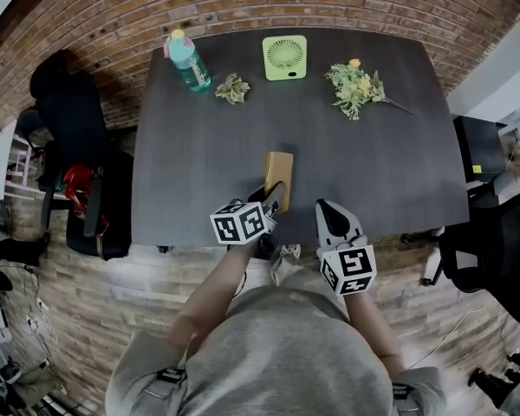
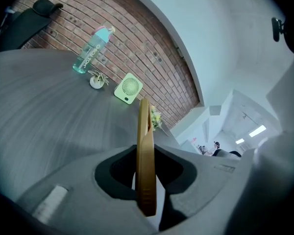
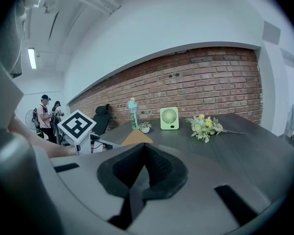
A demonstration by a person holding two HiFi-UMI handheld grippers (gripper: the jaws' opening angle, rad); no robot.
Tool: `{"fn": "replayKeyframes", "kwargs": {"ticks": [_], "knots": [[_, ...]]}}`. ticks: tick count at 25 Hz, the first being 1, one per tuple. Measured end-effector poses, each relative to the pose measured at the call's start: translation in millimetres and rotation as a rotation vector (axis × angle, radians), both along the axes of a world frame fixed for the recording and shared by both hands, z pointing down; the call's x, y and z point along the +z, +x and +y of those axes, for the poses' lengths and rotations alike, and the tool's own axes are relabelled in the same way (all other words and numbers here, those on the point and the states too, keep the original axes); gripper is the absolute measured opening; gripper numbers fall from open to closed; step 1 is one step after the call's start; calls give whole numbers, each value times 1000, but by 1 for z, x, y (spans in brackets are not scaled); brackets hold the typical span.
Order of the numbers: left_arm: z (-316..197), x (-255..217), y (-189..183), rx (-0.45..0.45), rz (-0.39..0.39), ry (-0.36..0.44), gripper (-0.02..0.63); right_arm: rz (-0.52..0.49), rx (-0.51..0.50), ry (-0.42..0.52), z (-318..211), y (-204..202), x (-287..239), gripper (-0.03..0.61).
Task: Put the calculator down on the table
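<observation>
Head view looks down on a person [image 1: 277, 354] in a grey top at the near edge of a dark table [image 1: 199, 163], with a gripper in each hand. The left gripper [image 1: 273, 194] has the calculator [image 1: 279, 170], a tan slab, pinched by its near end. The slab reaches out over the table just inside the front edge, with its broad face turned up. In the left gripper view the jaws are partly closed and press on the calculator's two flat faces, so it shows edge-on between them, pointing toward the far wall [image 1: 243, 3]. I cannot tell whether it touches the tabletop.

The right gripper [image 1: 327, 208] hangs just to the right of it, over the table's front edge. Its own view shows the jaws meeting with nothing between them.

Along the far side of the table stand a bottle [image 1: 188, 60], a small plant [image 1: 233, 87], a green fan [image 1: 284, 57] and a bunch of flowers [image 1: 357, 86], all well apart from the calculator. The wall is brick, and black chairs [image 1: 69, 111] stand at both sides.
</observation>
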State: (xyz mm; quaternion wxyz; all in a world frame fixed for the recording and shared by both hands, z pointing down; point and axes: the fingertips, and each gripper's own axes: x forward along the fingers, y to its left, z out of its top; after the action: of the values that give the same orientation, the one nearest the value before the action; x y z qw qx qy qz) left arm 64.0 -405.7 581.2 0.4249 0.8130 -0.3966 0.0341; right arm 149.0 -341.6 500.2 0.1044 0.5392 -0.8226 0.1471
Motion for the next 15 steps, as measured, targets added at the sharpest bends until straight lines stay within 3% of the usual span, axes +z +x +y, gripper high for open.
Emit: {"fn": "replayKeyframes", "kwargs": {"ticks": [15], "knots": [[-15, 49, 16, -23, -52, -129, 90, 9, -15, -26, -10, 13, 9, 2]]}}
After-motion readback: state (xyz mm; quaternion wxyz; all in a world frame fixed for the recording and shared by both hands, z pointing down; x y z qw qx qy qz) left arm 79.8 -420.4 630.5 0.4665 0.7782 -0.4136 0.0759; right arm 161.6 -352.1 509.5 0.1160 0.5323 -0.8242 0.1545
